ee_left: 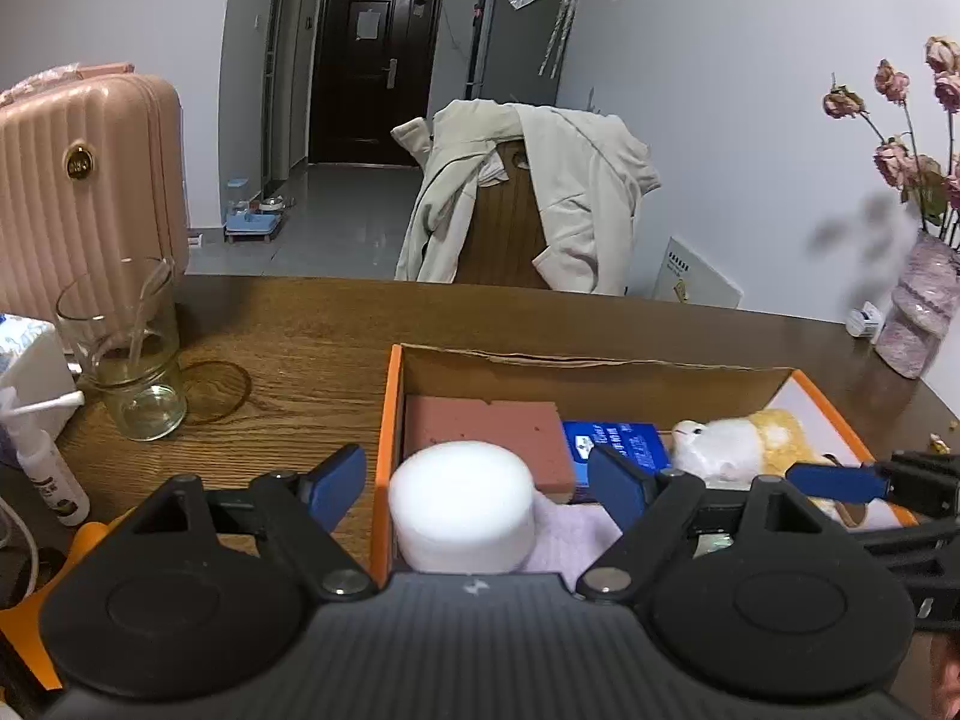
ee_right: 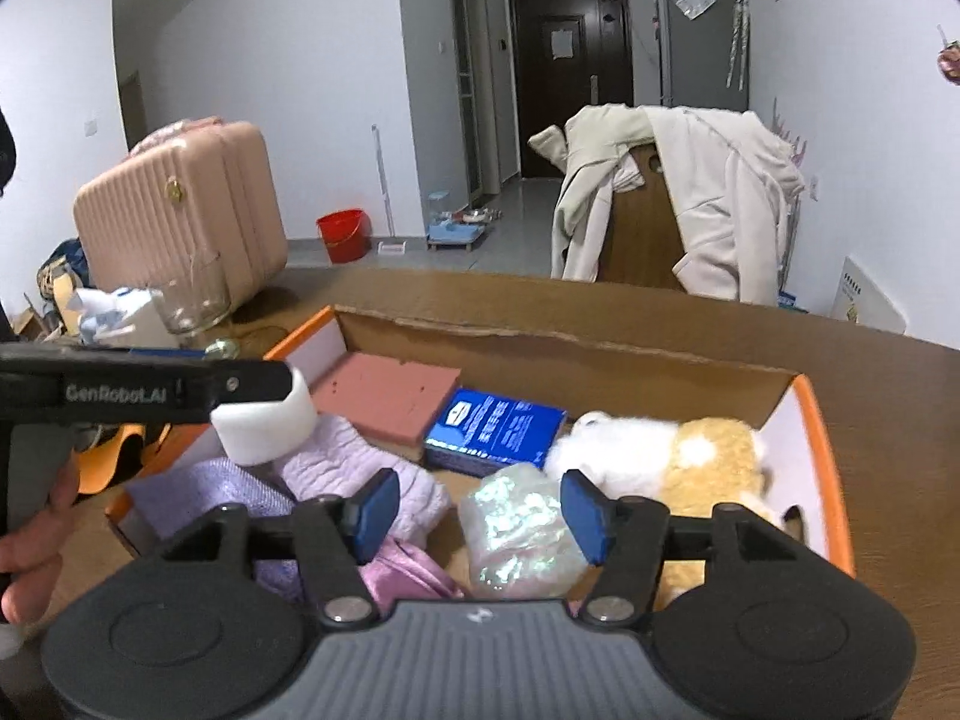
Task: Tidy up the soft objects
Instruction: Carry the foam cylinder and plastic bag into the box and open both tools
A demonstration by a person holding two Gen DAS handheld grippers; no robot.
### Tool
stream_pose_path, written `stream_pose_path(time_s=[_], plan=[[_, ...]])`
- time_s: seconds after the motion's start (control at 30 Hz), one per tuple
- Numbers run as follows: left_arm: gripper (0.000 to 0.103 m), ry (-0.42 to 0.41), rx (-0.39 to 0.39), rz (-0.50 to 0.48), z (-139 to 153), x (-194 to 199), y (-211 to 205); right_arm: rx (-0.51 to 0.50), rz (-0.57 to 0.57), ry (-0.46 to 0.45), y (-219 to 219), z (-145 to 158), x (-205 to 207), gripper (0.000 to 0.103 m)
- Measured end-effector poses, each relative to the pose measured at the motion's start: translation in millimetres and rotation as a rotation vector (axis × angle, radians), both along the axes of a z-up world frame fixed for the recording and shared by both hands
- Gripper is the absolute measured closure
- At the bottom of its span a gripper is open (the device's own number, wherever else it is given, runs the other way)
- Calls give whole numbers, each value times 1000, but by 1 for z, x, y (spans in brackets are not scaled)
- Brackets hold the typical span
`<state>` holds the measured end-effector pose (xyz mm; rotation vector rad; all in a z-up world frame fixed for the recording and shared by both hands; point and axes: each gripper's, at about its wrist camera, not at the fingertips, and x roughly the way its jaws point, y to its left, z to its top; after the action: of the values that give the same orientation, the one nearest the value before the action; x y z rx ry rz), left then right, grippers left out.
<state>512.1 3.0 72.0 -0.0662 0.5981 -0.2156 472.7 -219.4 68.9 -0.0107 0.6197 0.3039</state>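
An orange-edged cardboard box (ee_left: 384,420) (ee_right: 828,456) sits on the wooden table. Inside it are a pink foam block (ee_left: 486,426) (ee_right: 390,396), a blue packet (ee_left: 618,444) (ee_right: 495,429), a white-and-yellow plush toy (ee_left: 738,441) (ee_right: 672,462), lilac cloths (ee_right: 354,468) and a shiny plastic bag (ee_right: 519,528). My left gripper (ee_left: 477,483) is open over the box's left end; a white foam cylinder (ee_left: 462,507) (ee_right: 267,426) lies between its fingers, untouched by the pads. My right gripper (ee_right: 480,516) is open and empty above the shiny bag.
A glass jar (ee_left: 135,360) stands left of the box, with a white tissue box (ee_left: 30,354) and a spray bottle (ee_left: 51,474) at the table's left edge. A pink suitcase (ee_left: 78,180) is behind. A vase of dried roses (ee_left: 918,300) stands far right.
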Motion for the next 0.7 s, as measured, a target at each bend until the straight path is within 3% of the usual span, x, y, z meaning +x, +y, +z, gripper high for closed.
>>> stream_pose_path(time_s=[0.2,0.4,0.7], plan=[[19,-42,2,-7,25,-37,5,-7,-34,-56,-27,29,-39,38],[16,-122,-24,-8,50,-110,9,-28,-51,-124,-50,50,-100,33],[10,-185,-69,-62,32,-236,-4,20,-23,-188,-55,29,-228,32]])
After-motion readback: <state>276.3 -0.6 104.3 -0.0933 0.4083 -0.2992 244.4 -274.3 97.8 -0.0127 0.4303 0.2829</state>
